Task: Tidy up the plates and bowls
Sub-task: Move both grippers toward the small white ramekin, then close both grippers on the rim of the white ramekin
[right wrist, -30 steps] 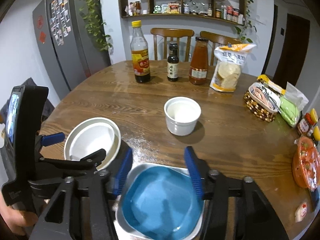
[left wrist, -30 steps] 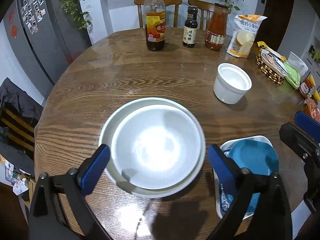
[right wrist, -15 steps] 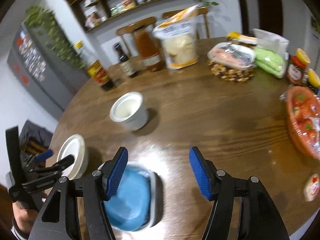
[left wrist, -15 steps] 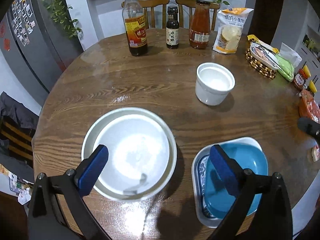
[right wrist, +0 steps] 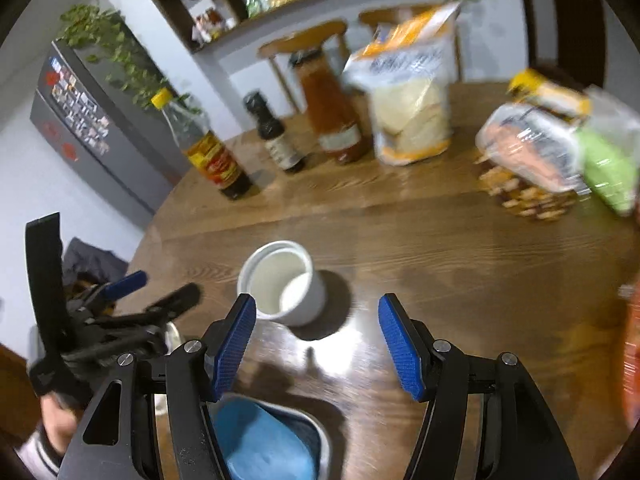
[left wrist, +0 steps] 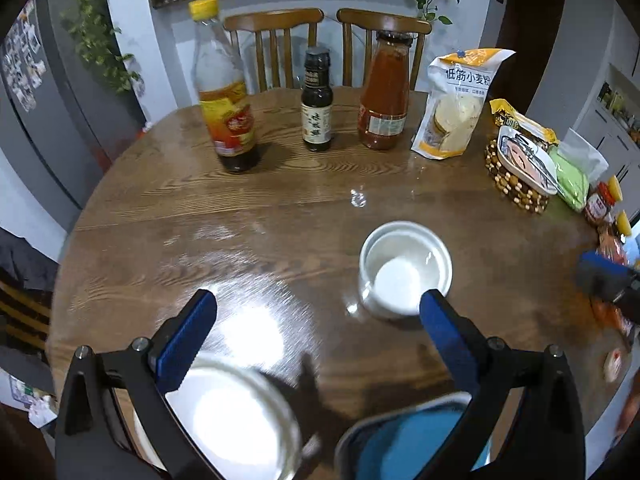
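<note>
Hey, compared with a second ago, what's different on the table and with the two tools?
Both tools left the stacked dishes and swung toward the white cup. The left tool pulled off the white bowl; the right tool moved off the blue plate and opened a little, with nothing between its jaws. Neither holds anything. The cup, bowl, blue plate and bottles stayed put.

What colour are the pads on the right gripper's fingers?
Blue pads, seen best in the right wrist view.
</note>
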A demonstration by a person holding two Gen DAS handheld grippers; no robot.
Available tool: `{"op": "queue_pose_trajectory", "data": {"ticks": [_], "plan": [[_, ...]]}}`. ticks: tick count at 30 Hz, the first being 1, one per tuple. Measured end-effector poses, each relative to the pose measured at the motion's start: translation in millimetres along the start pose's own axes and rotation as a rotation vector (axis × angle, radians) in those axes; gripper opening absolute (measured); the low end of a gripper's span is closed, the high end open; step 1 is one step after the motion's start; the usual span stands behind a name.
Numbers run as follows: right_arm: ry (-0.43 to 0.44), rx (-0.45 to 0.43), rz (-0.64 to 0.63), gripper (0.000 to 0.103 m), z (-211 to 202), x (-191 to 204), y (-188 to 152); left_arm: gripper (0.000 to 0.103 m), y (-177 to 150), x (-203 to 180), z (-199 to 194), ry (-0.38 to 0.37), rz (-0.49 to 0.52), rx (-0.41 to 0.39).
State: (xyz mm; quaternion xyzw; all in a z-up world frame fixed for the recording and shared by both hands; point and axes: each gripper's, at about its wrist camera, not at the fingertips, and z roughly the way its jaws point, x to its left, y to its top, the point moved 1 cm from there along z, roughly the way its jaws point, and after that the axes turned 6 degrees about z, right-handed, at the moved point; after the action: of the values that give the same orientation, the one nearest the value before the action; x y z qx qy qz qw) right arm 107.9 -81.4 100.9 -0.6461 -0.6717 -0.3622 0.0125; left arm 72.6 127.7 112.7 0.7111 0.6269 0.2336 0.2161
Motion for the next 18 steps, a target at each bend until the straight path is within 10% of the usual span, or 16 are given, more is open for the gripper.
{"op": "queue_pose_trajectory", "data": {"ticks": [11, 18], "plan": [[0.032, 0.175, 0.077, 0.063, 90.3, -9.1, 11.1, 0.094, 8.5, -14.3, 69.8, -0.034, 0.028, 0.117], [0.023, 0.201, 0.055, 0.036, 99.3, -7.8, 5.6, 0.071, 7.9, -20.5, 92.1, -0.061, 0.041, 0.158]]}}
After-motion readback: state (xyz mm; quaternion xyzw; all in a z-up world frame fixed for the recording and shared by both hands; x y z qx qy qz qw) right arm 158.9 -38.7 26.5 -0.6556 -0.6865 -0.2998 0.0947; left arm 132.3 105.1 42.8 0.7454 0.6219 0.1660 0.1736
